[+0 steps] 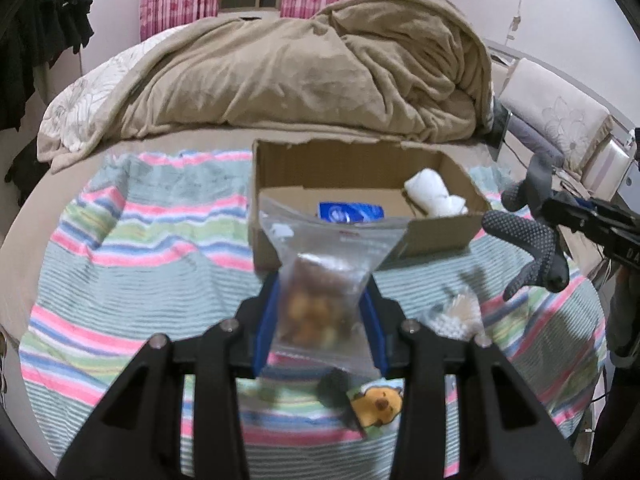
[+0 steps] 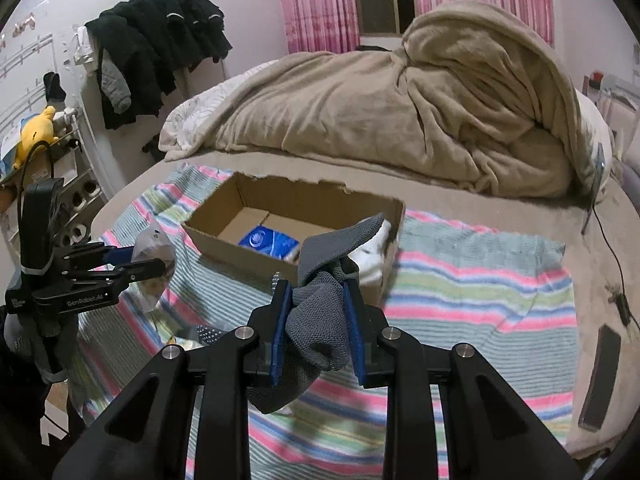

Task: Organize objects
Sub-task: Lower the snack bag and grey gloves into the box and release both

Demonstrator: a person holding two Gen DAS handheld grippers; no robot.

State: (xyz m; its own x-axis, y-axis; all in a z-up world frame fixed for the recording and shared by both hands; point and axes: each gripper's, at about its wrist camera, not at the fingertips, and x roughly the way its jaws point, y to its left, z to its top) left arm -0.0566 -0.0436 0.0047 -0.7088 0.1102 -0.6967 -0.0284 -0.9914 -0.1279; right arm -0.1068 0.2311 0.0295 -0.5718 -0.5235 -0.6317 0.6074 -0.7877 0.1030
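Observation:
An open cardboard box (image 1: 280, 184) (image 2: 224, 240) stands on a striped towel (image 1: 140, 260) (image 2: 480, 292) on the bed. Inside lie a blue packet (image 1: 352, 213) (image 2: 268, 242) and a white rolled cloth (image 1: 434, 194) (image 2: 372, 256). My left gripper (image 1: 322, 292) (image 2: 154, 258) is shut on a clear zip bag of snacks (image 1: 320, 280), held just in front of the box. My right gripper (image 2: 316, 292) is shut on a grey dotted glove (image 2: 320, 312) (image 1: 528, 240), held at the box's near right corner.
A small clear bag of white beads (image 1: 456, 316) and a card with a yellow cartoon figure (image 1: 376, 402) lie on the towel near me. A heaped tan blanket (image 1: 320, 72) fills the far bed. A black remote (image 2: 600, 376) and cable lie at the right.

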